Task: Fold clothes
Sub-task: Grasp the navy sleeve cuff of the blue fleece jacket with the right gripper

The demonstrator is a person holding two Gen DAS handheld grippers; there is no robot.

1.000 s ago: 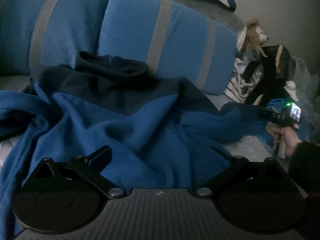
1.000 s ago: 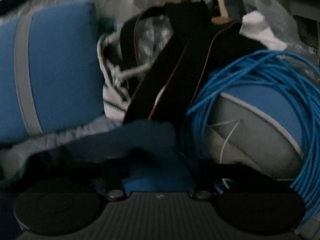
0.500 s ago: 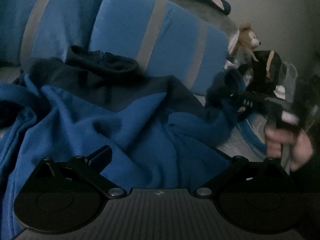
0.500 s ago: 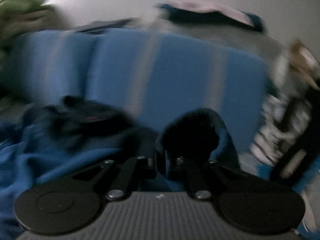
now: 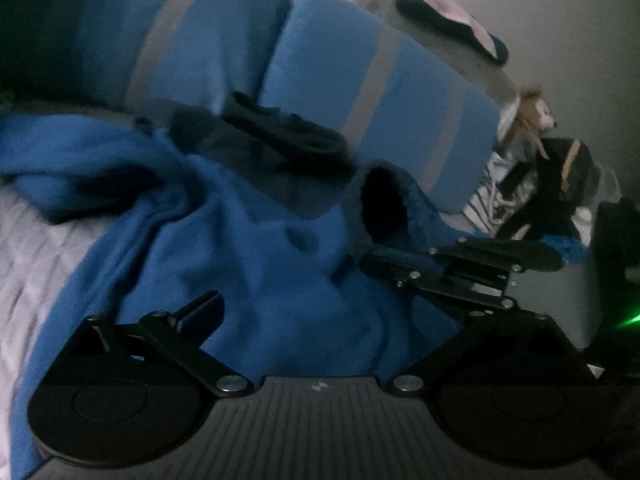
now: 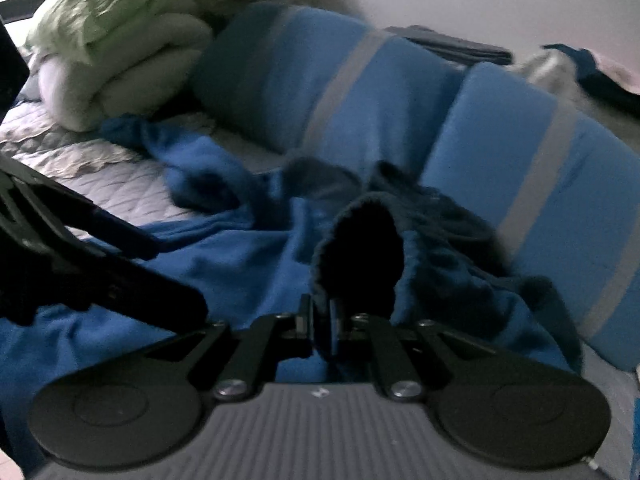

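- The blue fleece jacket [image 5: 248, 240] lay rumpled on the quilted bed [image 5: 36, 256], its collar at twelve o'clock against the striped blue pillows [image 5: 380, 92].
- The right gripper [image 6: 320, 328] was clamped on the sleeve cuff [image 6: 360, 256].
- The left gripper [image 5: 320, 312] gaped wide, empty, above the fleece.
- A plush toy [image 5: 532, 116] sat at two o'clock.

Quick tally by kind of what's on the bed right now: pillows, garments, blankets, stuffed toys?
Blue pillows with grey stripes: 2
Blue fleece garment: 1, its cuff in the right gripper
Green-white blanket: 1
Stuffed toy: 1
Total: 5
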